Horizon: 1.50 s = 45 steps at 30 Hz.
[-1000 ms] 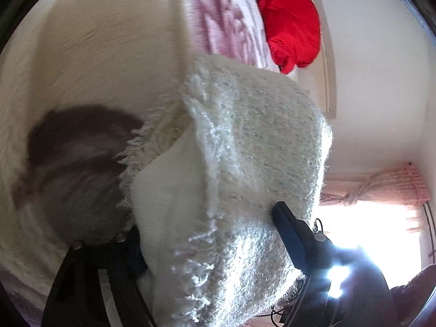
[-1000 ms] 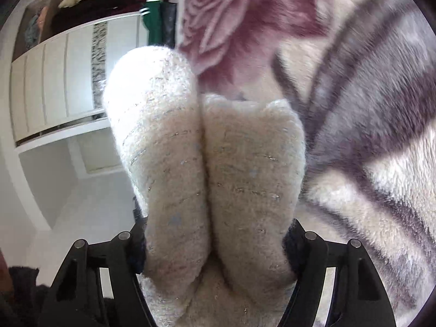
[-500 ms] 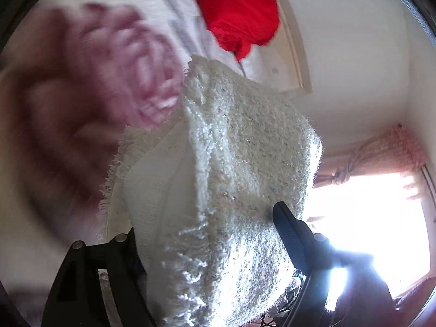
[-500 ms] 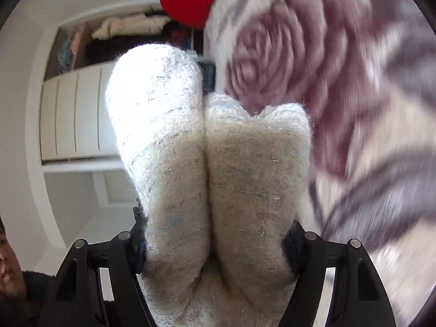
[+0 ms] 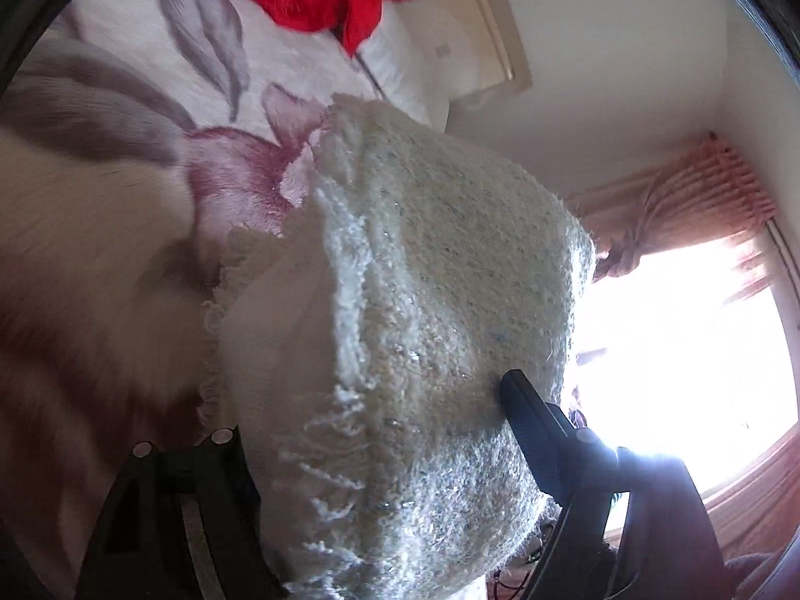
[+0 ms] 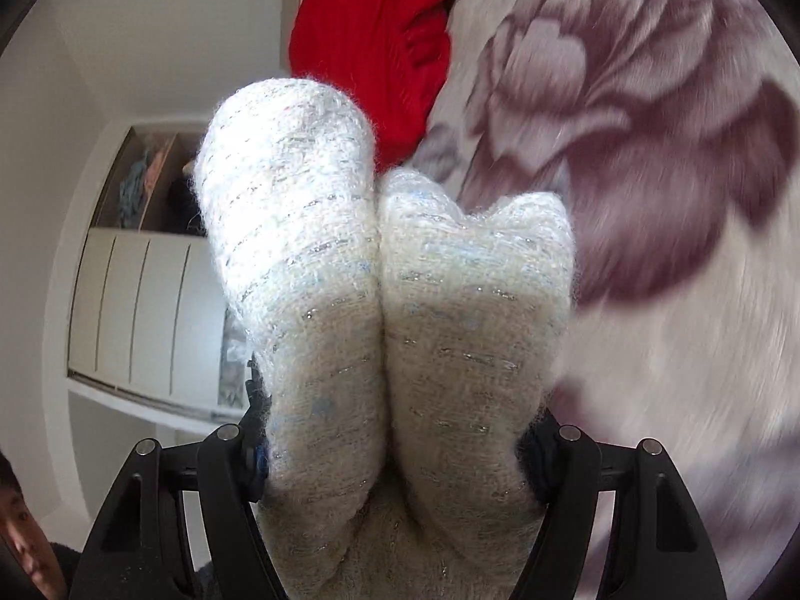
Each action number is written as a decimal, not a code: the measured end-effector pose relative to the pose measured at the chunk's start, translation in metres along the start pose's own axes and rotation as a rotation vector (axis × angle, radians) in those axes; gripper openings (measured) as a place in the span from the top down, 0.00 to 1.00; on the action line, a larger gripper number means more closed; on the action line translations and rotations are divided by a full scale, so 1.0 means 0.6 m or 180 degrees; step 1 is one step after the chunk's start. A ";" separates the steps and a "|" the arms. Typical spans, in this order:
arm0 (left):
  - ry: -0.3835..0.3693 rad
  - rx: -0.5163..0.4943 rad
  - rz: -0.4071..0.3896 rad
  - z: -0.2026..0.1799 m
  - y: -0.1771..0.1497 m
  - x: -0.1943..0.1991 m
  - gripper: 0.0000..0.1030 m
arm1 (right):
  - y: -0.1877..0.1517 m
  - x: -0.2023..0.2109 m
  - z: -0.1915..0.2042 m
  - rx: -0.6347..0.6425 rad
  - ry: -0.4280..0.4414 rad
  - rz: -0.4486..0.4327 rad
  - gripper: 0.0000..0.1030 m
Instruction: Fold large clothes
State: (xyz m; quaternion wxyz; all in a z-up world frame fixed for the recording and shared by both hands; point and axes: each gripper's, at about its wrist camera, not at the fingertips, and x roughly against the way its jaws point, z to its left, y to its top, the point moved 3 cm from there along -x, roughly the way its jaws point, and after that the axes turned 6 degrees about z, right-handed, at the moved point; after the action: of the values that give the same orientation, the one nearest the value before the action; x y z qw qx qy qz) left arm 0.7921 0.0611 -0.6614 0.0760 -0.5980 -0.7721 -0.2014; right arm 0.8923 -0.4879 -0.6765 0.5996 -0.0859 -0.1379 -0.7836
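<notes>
Both jaws clamp thick folds of the white knit garment (image 5: 440,350) — keep them level, aiming toward the red garment (image 6: 370,45) at twelve o'clock.

Knit bundle (image 6: 390,325) fills centre frame between right tongs (image 6: 395,450); heaped garment (image 6: 370,45) behind, top centre; blanket (image 6: 650,200) right; wardrobe (image 6: 140,310) left.

Bed with rose-print blanket (image 5: 125,210) as landmark: beyond it pale walls (image 5: 600,75); to its right a bright window (image 5: 675,350) with tied pink curtain (image 5: 700,200); to its left a white wardrobe (image 6: 135,320).
</notes>
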 end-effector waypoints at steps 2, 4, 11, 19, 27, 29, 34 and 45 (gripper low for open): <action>0.0055 0.0011 0.0132 0.022 0.013 -0.034 0.24 | 0.030 -0.002 -0.034 -0.0048 -0.0038 -0.0061 0.27; 0.0187 0.0046 0.0293 0.040 0.015 -0.057 0.24 | 0.048 0.007 -0.069 -0.0156 -0.0100 -0.0083 0.27; 0.0358 0.0200 0.0538 0.043 -0.033 -0.040 0.24 | 0.034 0.008 -0.092 -0.0143 -0.0286 -0.0074 0.19; 0.1647 0.0277 0.0081 -0.016 -0.086 0.062 0.23 | 0.006 0.044 -0.035 -0.0219 -0.1192 -0.0062 0.02; 0.3045 -0.0551 -0.0195 -0.215 -0.225 0.099 0.00 | -0.103 0.036 0.150 0.0686 -0.3814 -0.0060 0.00; 0.3192 -0.0616 -0.0250 -0.252 -0.232 0.110 0.00 | -0.144 0.048 0.187 0.0708 -0.4008 -0.0140 0.00; 0.3463 -0.0695 -0.0362 -0.334 -0.228 0.130 0.00 | -0.243 0.096 0.340 0.0869 -0.4230 -0.0455 0.00; 0.3496 -0.1002 -0.0549 -0.547 -0.338 0.209 0.00 | -0.417 0.214 0.634 0.1041 -0.4370 -0.0844 0.00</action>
State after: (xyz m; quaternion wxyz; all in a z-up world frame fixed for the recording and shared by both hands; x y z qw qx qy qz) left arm 0.5239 -0.0002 -0.3635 0.3591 -0.3447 -0.6261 -0.6002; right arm 0.6056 -0.4231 -0.3059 0.2826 -0.4509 -0.6089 -0.5883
